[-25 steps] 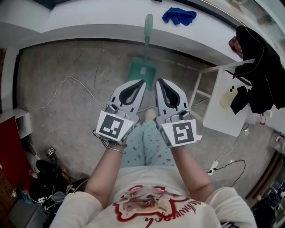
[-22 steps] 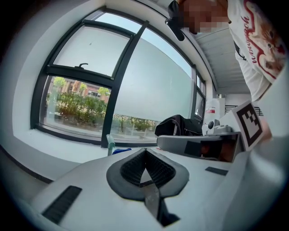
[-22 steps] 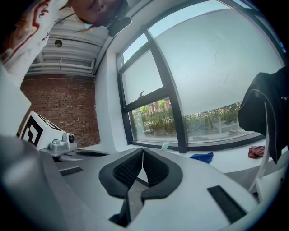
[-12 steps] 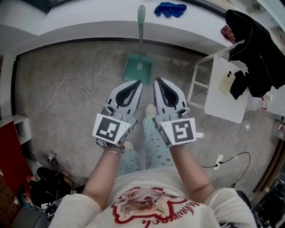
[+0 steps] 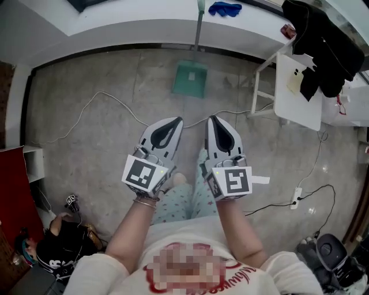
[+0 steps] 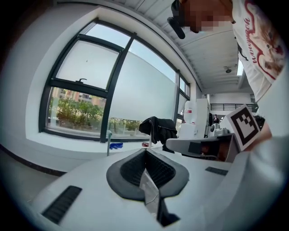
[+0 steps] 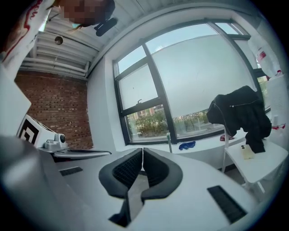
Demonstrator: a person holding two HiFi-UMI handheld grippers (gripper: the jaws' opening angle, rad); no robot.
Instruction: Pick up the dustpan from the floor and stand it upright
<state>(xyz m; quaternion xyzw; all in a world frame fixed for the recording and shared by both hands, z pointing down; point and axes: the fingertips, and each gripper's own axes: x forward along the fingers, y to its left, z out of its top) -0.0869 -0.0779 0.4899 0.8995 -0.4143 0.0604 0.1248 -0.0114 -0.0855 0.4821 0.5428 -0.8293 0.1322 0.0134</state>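
Observation:
The green dustpan [image 5: 190,79] stands on the concrete floor with its long handle [image 5: 200,23] leaning up against the white window ledge. Both gripper views show only that handle [image 6: 108,143] [image 7: 169,140], in front of the window. In the head view my left gripper [image 5: 174,120] and right gripper [image 5: 212,118] are held side by side, well short of the dustpan and pointing toward it. The left gripper [image 6: 145,150] is shut with nothing between its pads. My right gripper [image 7: 142,149] is also shut and empty.
A white table [image 5: 297,92] with a black jacket [image 5: 320,40] draped over it stands to the right of the dustpan. A white cable [image 5: 109,101] runs across the floor in front of me. A blue cloth [image 5: 226,8] lies on the ledge. A red cabinet [image 5: 14,196] is at left.
The dustpan now sits farther from both grippers and higher in the head view. Both grippers have drawn back from it together, still shut.

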